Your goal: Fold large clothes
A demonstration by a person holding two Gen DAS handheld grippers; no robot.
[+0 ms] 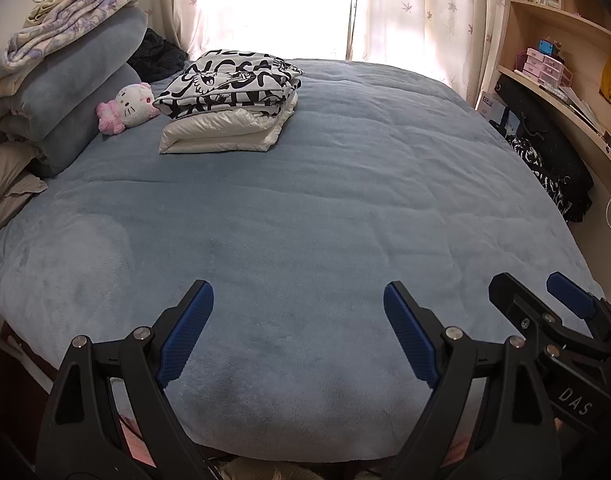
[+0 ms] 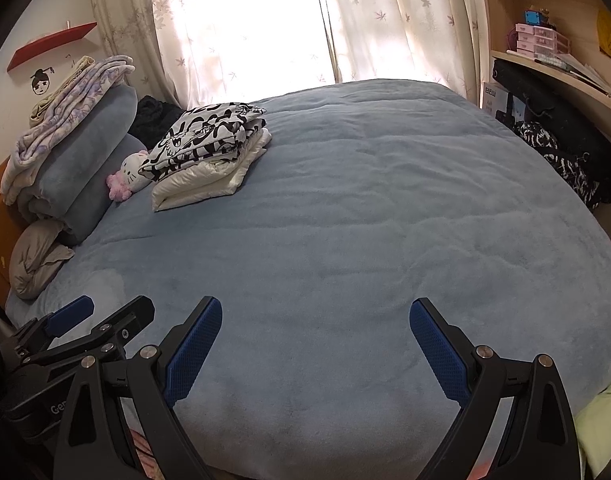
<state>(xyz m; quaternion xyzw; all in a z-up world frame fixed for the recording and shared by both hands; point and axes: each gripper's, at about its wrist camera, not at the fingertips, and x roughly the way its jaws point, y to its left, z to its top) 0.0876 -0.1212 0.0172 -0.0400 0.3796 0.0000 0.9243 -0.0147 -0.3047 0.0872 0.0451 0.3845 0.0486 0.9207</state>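
Observation:
A folded black-and-white patterned garment [image 1: 233,78] lies on top of a folded white puffy garment [image 1: 225,130] at the far left of the blue bed [image 1: 305,208]; the stack also shows in the right wrist view [image 2: 209,140]. My left gripper [image 1: 298,304] is open and empty over the bed's near edge. My right gripper [image 2: 315,320] is open and empty beside it. Each gripper shows in the other's view, the right one [image 1: 545,300] and the left one [image 2: 105,312].
Rolled blue bedding with a floral blanket [image 1: 65,60] and a Hello Kitty plush [image 1: 129,106] sit at the left. A wooden shelf unit [image 1: 565,40] and dark patterned cloth [image 1: 545,168] stand at the right. Curtains [image 2: 245,20] hang behind. A pale green cloth [image 2: 601,412] lies at the near right.

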